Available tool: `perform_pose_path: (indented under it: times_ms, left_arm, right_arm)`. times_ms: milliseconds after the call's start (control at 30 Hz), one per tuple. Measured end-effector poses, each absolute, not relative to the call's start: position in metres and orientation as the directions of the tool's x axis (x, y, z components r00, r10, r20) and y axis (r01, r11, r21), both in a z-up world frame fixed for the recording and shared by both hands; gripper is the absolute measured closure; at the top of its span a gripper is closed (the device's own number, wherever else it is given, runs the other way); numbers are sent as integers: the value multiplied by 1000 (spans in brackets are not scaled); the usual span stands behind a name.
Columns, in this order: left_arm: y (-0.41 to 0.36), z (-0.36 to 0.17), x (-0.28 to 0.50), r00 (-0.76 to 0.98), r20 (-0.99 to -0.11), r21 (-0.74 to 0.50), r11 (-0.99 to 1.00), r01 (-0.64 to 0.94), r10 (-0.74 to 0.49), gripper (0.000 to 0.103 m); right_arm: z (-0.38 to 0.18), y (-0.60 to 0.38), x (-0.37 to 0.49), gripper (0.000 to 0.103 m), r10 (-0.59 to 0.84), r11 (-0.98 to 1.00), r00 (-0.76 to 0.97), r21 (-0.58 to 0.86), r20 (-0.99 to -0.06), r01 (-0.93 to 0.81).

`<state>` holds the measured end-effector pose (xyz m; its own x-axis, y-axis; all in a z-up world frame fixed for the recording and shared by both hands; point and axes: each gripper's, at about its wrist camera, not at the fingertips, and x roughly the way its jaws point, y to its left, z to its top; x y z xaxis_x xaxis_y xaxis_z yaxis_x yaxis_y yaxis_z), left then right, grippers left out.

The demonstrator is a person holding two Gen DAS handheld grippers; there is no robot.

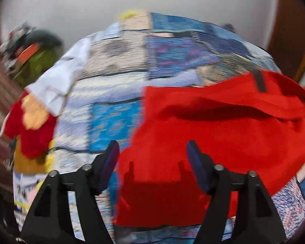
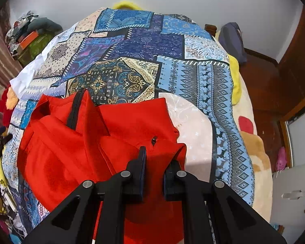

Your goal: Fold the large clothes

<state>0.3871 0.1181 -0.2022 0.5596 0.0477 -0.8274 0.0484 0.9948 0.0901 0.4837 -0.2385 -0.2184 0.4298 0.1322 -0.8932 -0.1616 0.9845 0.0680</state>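
A red garment [image 2: 75, 154] is spread in loose folds on a bed covered by a blue patchwork bedspread [image 2: 144, 46], with a black zipper strip [image 2: 75, 109] standing up along its far edge. No container is seen to hold it; at the far left of the room a heap of clothes and an orange box [image 2: 27, 38] are piled on a green-covered surface, and its contents cannot be made out.

The right gripper [image 2: 155, 162] is closed, and a fold of the red garment's near right corner is clamped between its fingers. The left gripper [image 1: 152, 150] is held apart above the garment's left edge, with nothing pressed between its pads.

The left wrist view is smeared by motion blur, so the bedspread's pattern is barely legible there. A white cloth [image 1: 59, 79] and a red and orange plush item [image 1: 30, 126] lie at the bed's left edge, partly cut off. The near hem of the garment is hidden behind the gripper bodies in both views.
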Motion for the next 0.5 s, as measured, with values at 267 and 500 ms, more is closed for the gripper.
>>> perform_pose_path:
  times_ms: [267,500]
  left_arm:
    - [51,-280,427,442,-897,75,993,90,28,26]
    - [67,-302,426,423,-905,56,998,20,42,17]
  right_arm:
    - [-227,-251,505,95,241,969,371,200,-897,-145]
    - [-215,-305,524,95,507,861,282,493,-815,-123]
